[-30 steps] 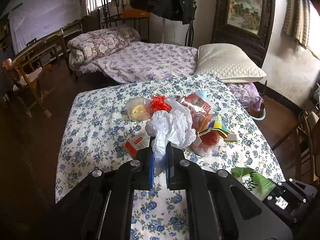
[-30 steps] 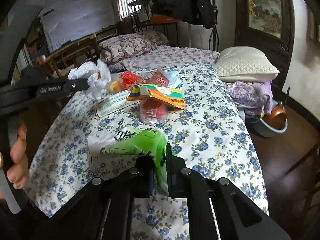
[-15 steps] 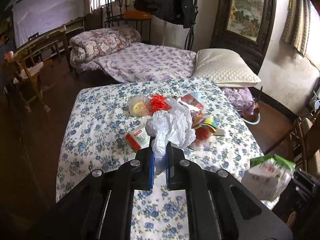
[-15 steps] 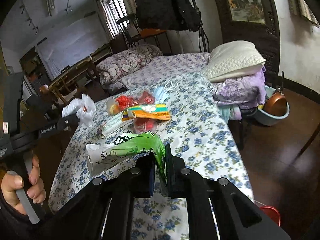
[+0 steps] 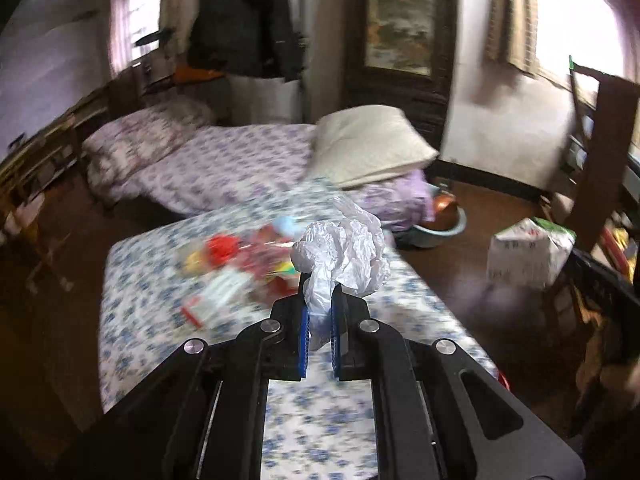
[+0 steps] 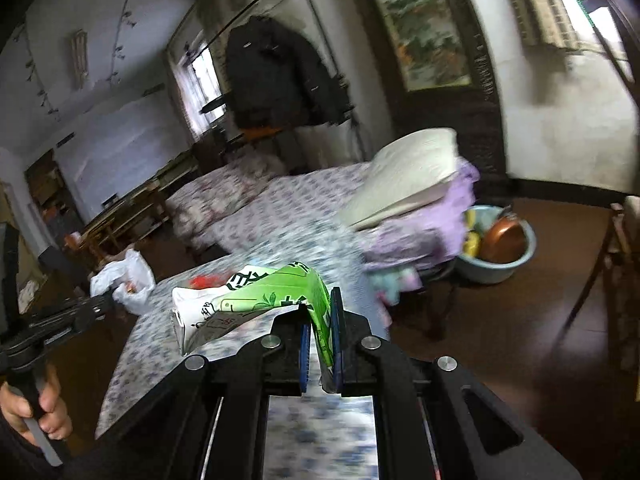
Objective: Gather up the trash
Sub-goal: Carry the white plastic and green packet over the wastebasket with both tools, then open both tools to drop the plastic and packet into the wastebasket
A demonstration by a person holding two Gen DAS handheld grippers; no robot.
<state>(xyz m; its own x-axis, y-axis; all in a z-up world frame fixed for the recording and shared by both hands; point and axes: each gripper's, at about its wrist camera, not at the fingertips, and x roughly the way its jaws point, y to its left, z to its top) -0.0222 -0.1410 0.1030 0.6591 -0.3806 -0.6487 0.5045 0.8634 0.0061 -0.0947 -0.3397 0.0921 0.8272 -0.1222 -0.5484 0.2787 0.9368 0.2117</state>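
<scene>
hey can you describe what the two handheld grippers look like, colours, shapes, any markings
Both are alike: the left gripper and right gripper have matte black, angular bodies with two long linkage arms joined by round silver bolts. Each finger carries a blue ribbed pad. Seen from the right wrist view, the left one has a slim black handle with small pale lettering, too blurred to read. No cables or sleeves are clearly visible.

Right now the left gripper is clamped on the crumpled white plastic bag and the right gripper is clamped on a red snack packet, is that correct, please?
Not quite. The left gripper is indeed clamped on the crumpled white plastic bag, but the right gripper is clamped on a green and white packet, not a red one, as the right wrist view shows.
</scene>
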